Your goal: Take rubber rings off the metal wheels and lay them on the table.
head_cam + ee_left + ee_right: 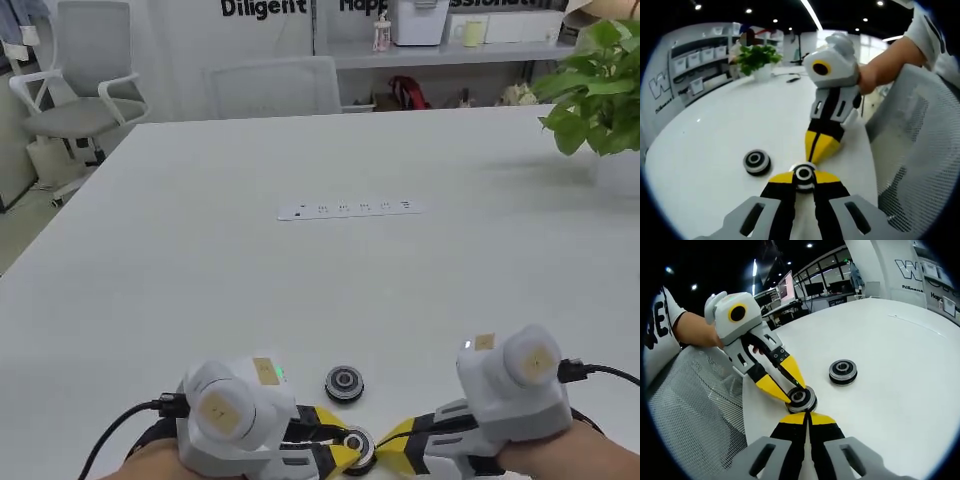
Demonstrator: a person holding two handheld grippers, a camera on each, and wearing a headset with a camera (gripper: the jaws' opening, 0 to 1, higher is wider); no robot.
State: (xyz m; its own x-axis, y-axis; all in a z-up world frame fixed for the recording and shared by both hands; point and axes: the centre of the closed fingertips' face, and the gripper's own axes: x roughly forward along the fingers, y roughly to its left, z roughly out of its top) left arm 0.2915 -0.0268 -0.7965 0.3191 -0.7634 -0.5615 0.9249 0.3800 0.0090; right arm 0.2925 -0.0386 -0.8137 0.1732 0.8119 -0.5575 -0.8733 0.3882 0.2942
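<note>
A small metal wheel (pixel 356 444) with a black rubber ring is held just above the white table (pixel 200 280), near its front edge. My left gripper (pixel 345 452) is shut on the wheel (pixel 804 173), one yellow fingertip on each side. My right gripper (pixel 386 440) comes from the other side, and its jaws are pressed together at the black rim of that wheel (pixel 801 399). In the left gripper view the right gripper (pixel 821 150) tapers to a point on the wheel's top edge. A second ringed wheel (pixel 344 383) lies flat on the table just beyond.
A white power strip (pixel 350 209) lies at mid-table. A potted plant (pixel 595 90) stands at the far right. Office chairs (pixel 85 80) and shelves are behind the table. A mesh chair back (pixel 920 150) is close behind the grippers.
</note>
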